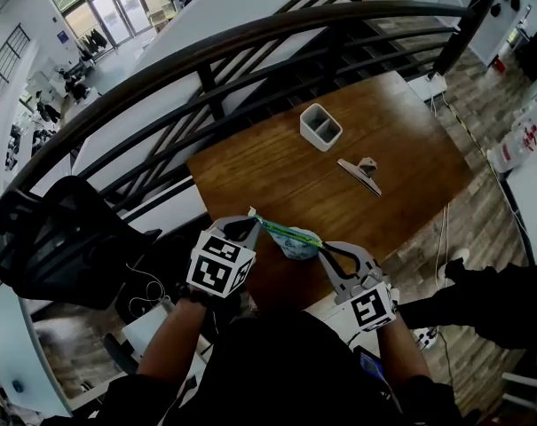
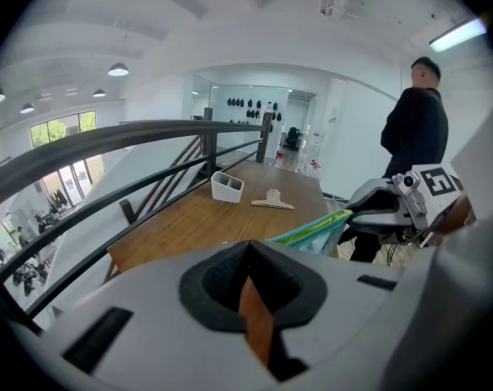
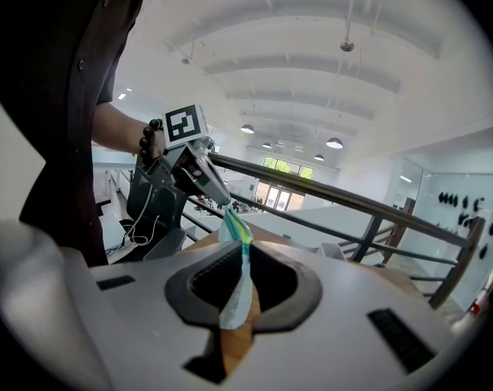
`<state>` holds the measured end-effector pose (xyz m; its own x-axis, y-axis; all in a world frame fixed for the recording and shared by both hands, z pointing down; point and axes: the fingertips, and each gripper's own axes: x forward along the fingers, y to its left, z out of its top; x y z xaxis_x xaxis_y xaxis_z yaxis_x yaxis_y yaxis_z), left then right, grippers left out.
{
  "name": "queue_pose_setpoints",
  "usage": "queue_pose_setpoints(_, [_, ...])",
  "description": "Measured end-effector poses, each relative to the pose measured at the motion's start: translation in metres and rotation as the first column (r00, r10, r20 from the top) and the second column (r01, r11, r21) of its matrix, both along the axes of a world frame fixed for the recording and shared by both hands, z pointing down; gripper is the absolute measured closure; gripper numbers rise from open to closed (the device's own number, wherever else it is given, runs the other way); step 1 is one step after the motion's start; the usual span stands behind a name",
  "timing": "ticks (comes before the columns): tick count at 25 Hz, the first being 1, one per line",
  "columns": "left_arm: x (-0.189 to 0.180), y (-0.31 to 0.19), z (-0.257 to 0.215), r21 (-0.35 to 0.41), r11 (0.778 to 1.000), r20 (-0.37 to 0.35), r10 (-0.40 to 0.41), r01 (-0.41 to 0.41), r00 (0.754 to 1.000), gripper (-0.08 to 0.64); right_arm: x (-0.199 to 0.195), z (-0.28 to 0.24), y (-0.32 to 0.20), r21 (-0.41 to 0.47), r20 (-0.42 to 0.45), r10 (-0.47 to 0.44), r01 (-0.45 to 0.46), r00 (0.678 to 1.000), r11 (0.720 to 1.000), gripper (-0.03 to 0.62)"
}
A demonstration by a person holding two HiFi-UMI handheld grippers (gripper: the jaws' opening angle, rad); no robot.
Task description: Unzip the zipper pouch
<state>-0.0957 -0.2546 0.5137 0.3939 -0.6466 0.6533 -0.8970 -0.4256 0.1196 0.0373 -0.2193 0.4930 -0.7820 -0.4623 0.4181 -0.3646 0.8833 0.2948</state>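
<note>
The zipper pouch (image 1: 295,240), pale blue with a green zipper edge, hangs stretched between both grippers above the wooden table's (image 1: 277,171) near edge. My left gripper (image 1: 250,223) is shut on the pouch's left zipper end. My right gripper (image 1: 324,251) is shut on its right end. In the left gripper view the pouch (image 2: 311,233) runs from my closed left gripper (image 2: 248,255) across to the right gripper (image 2: 360,210). In the right gripper view the pouch's fabric (image 3: 236,300) is pinched in my right gripper (image 3: 239,267), and the left gripper (image 3: 217,202) holds the far end.
A white two-compartment holder (image 1: 321,127) and a flat clip-like tool (image 1: 361,174) lie farther back on the table. A dark curved railing (image 1: 250,43) borders the table's far side. A black chair (image 1: 55,238) stands at the left. A person in dark clothes (image 2: 417,129) stands to the right.
</note>
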Motion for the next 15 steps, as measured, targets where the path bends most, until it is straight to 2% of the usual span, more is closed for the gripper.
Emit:
queue_pose_setpoints(4, [-0.004, -0.003, 0.000, 0.013, 1.000, 0.029, -0.018, 0.018, 0.999, 0.546, 0.002, -0.003, -0.003, 0.013, -0.001, 0.002, -0.002, 1.000, 1.000, 0.566])
queue_pose_setpoints(15, [-0.012, -0.008, 0.000, 0.021, 0.999, 0.032, -0.031, 0.030, 0.999, 0.546, 0.004, -0.001, -0.008, 0.014, -0.003, 0.017, -0.017, 1.000, 1.000, 0.565])
